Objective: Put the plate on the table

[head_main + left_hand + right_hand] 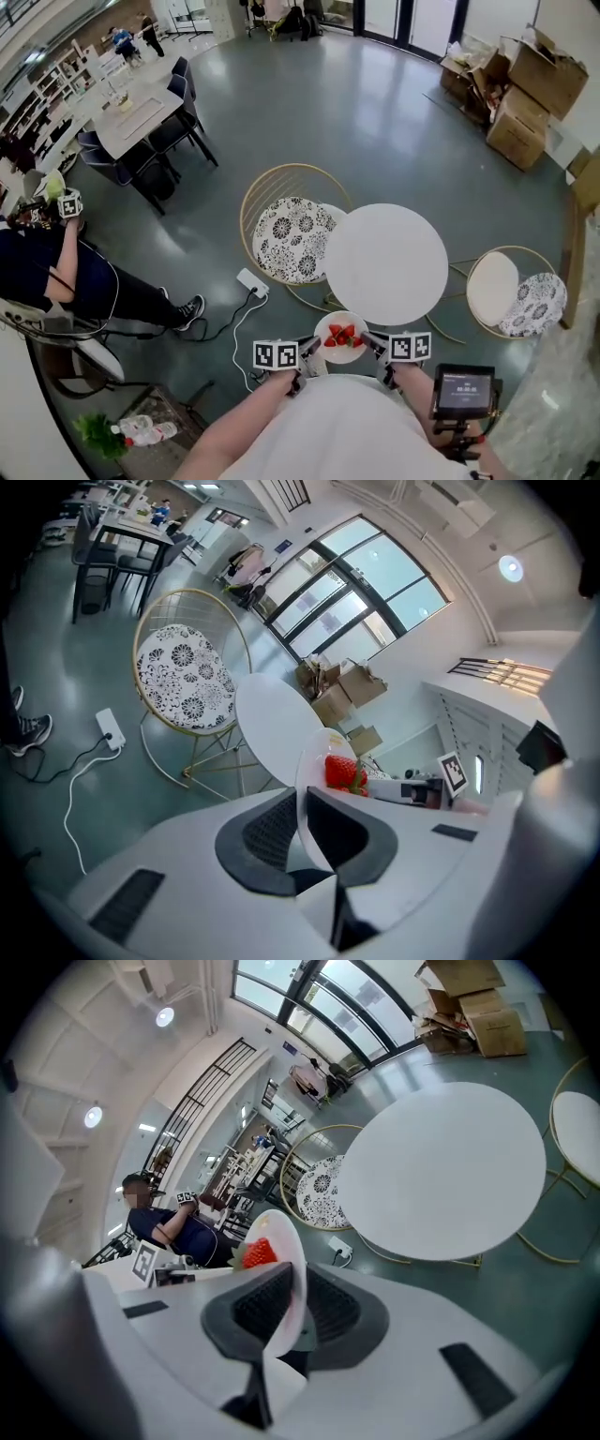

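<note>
Clearly the plate (342, 357) is not down yet: my left gripper (313, 344) and right gripper (367, 339) each clamp its rim, holding it between them, the table (386, 262) just ahead.

plate (340, 349) w/ strawberries (341, 335) on it, just before table (386, 262) near edge, btw L gripper (308, 346) at left rim & R gripper (372, 343) at right rim, chair (292, 234) left of table, 2nd chair (516, 292) right, boxes (525, 84) far behind
</note>
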{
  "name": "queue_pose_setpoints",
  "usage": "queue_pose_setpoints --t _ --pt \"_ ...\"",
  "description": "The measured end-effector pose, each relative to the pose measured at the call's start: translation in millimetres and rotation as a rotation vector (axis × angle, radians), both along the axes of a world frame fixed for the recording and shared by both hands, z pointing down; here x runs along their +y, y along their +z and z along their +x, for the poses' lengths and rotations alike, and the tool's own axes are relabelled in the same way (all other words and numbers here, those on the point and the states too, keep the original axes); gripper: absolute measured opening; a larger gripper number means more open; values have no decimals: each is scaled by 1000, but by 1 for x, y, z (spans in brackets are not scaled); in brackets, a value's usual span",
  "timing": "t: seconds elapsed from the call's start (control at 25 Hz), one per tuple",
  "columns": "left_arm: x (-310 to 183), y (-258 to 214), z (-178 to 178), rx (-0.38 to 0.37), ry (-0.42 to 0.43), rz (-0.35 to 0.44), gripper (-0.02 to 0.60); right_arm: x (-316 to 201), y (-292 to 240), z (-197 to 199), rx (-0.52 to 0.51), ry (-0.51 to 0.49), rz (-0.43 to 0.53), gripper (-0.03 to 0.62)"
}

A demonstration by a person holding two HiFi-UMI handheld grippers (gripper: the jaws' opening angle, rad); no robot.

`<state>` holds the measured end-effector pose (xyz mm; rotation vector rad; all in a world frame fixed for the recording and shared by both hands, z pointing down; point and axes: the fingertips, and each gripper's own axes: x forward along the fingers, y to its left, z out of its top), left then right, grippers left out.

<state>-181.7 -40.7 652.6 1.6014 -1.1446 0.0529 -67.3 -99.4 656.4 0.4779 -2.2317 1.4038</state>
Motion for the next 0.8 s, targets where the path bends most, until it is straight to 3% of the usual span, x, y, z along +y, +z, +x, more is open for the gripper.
queue_pose_setpoints --t 0.24,0.48,0.8 --pt "-19 1 -29 1 23 3 17 -16 -5 -28 20 17 27 32" --pt "-23 7 -28 29 68 -29 17 -22 -4 -29 69 17 32 32" --pt "-62 37 -44 -2 111 -75 17 -56 35 -41 109 40 -16 32"
